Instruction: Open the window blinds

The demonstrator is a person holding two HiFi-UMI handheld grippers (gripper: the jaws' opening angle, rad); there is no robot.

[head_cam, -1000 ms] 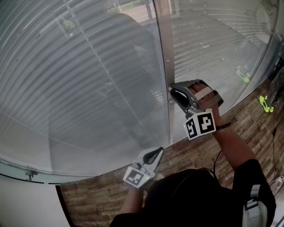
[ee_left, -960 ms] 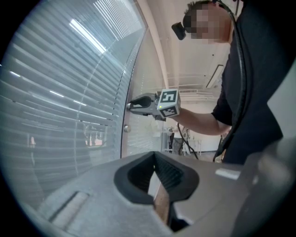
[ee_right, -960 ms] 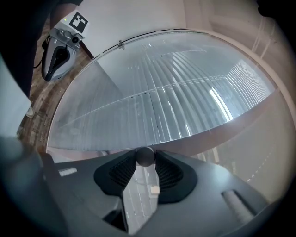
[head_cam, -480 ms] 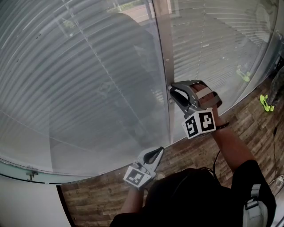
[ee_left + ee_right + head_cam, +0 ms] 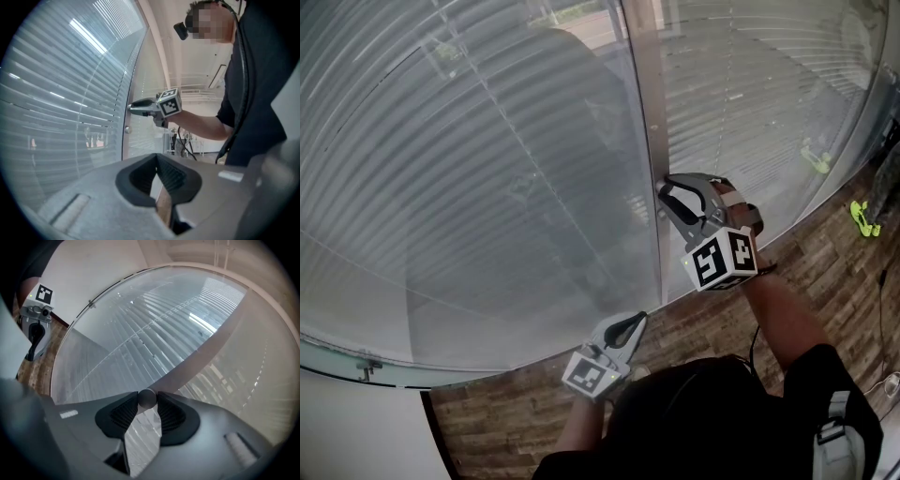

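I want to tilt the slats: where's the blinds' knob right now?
The knob is on the window post, just right of centre in the head view, pinched in the right claw. The left claw hangs lower, away from it.

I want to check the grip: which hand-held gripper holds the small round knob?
The right hand-held gripper: its jaws pinch the knob on the window frame; the left hand-held gripper holds nothing.
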